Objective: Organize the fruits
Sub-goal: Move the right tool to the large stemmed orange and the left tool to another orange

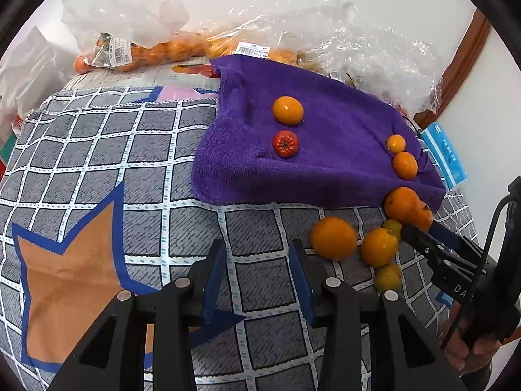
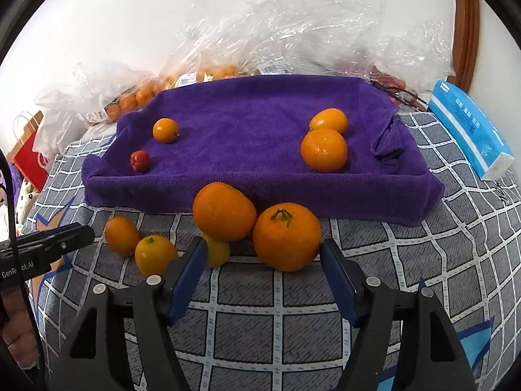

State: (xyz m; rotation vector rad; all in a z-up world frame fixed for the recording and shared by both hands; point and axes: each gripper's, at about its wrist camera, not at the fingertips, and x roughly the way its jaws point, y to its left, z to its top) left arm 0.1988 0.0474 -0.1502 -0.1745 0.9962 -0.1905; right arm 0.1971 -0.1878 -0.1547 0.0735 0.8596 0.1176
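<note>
Right tongs spread wide and empty, low in the right wrist view, with the stemmed orange just beyond the tips and roughly centred in the gap; pads not touching it. Left tongs set to a narrower gap with nothing between them, hanging over bare checked cloth at bottom centre of the left wrist view.

Loose fruit clustered on the checked cloth along the lower edge of the purple towel: a second big orange touching the stemmed one, a yellowish small fruit half hidden under it, two smaller ones to the lower left. On the towel already: two small oranges at right, touching each other, and at left a small orange with a red fruit near it. Bagged fruit at the top of the frame, against the wall.

Likely handling: round, firm, fairly light, peel slightly waxy, so prone to rolling or squirting out of a skewed pinch. Best taken across the widest middle, pads on opposite sides, stem left clear. Moderate squeeze only, to avoid bruising. Neighbour touching on the left likely to roll when the stemmed orange lifts. Soft bedding-like surface underneath, so pressing down probably sinks the fruit.
</note>
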